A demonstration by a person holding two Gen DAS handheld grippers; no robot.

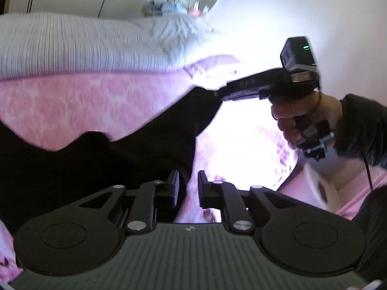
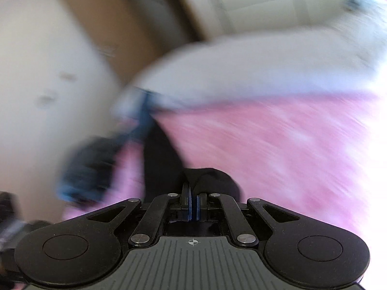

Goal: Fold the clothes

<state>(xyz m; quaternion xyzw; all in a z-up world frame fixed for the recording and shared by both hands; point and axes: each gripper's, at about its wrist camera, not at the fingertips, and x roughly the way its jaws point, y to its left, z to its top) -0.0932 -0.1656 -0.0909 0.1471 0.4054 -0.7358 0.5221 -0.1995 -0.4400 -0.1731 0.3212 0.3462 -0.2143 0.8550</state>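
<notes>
A black garment (image 1: pixel 125 145) hangs stretched above a pink patterned bedspread (image 1: pixel 84 101). In the left wrist view my left gripper (image 1: pixel 188 186) is open, its left finger (image 1: pixel 175 183) against the garment's edge, nothing held. My right gripper (image 1: pixel 219 94) shows at the right of that view, held in a hand, shut on the garment's far corner. In the blurred right wrist view my right gripper (image 2: pixel 192 199) is shut on black cloth (image 2: pixel 208 181), and a black strip (image 2: pixel 159 154) runs up to the blurred left gripper (image 2: pixel 92 166).
A grey-white ribbed blanket (image 1: pixel 72 43) lies across the bed behind the pink spread; it also shows in the right wrist view (image 2: pixel 254 67). Crumpled clothes (image 1: pixel 174 7) sit far back by the wall. A brown door (image 2: pixel 108 24) and a pale wall stand beyond.
</notes>
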